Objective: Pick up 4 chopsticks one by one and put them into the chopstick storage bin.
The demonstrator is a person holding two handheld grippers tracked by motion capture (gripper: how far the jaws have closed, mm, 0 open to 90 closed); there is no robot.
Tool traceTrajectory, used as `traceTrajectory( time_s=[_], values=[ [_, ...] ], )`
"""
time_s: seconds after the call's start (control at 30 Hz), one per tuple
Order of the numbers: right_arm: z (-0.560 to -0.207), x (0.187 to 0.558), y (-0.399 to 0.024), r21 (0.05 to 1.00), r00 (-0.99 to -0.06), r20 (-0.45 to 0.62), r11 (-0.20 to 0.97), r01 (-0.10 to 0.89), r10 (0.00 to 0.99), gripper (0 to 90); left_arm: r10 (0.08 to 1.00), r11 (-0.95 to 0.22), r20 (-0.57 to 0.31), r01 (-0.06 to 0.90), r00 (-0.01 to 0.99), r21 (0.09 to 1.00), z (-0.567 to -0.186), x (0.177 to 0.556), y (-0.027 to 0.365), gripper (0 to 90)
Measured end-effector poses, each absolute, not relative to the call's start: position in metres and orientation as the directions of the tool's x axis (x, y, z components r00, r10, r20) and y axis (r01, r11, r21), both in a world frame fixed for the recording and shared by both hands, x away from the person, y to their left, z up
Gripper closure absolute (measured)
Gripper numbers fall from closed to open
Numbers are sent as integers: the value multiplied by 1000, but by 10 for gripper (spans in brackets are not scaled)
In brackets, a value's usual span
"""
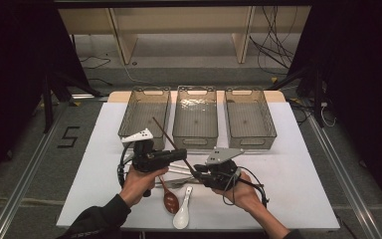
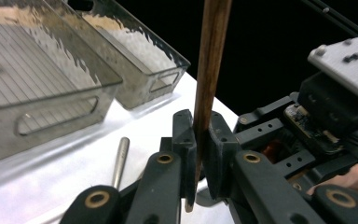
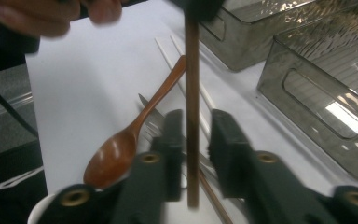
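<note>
A: What's on the left?

B: The left gripper (image 1: pixel 181 153) has its jaws pinching a dark wooden chopstick (image 1: pixel 165 133), which slants up and away over the near end of the left bin (image 1: pixel 129 113).

A: And in the middle?

B: A brown wooden spoon (image 1: pixel 169 198) and a white spoon (image 1: pixel 181 215) lie on the white table (image 1: pixel 298 189) near the person's hands, with metal cutlery (image 1: pixel 171 182) beside them. The middle bin (image 1: pixel 195 141) sits behind.

A: The right side?

B: The right gripper (image 1: pixel 197 174) has its jaws spread around the chopstick's lower end, not pressing it. The right bin (image 1: pixel 271 124) stands beyond.
</note>
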State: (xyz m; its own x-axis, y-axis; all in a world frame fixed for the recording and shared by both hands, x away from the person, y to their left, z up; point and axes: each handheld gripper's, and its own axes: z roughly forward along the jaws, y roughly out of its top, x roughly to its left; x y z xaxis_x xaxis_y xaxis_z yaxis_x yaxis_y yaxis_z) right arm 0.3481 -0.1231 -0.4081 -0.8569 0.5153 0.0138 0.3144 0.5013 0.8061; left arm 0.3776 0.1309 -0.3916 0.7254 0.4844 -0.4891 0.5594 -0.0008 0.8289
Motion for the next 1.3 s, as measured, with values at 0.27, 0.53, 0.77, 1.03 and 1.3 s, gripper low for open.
traceTrajectory(
  time_s=[0.27,0.53,0.77,1.03,1.3],
  values=[
    [-401,361,-158,769,-828,-3,531,357,561,446,545,-4,-451,540,706,841,-377,391,158,838],
    [-409,374,-178,674,-820,-4,607,420,572,346,588,-44,-408,532,698,846,-366,400,176,837],
    [-412,373,-191,655,-803,4,605,452,596,327,626,-35,-414,555,661,831,-357,418,195,836],
    [-415,367,-206,649,-786,15,592,478,619,300,671,-41,-401,571,624,820,-340,444,210,836],
    [-417,365,-206,643,-789,21,596,481,614,300,718,-38,-391,594,575,804,-331,472,220,836]
  ],
)
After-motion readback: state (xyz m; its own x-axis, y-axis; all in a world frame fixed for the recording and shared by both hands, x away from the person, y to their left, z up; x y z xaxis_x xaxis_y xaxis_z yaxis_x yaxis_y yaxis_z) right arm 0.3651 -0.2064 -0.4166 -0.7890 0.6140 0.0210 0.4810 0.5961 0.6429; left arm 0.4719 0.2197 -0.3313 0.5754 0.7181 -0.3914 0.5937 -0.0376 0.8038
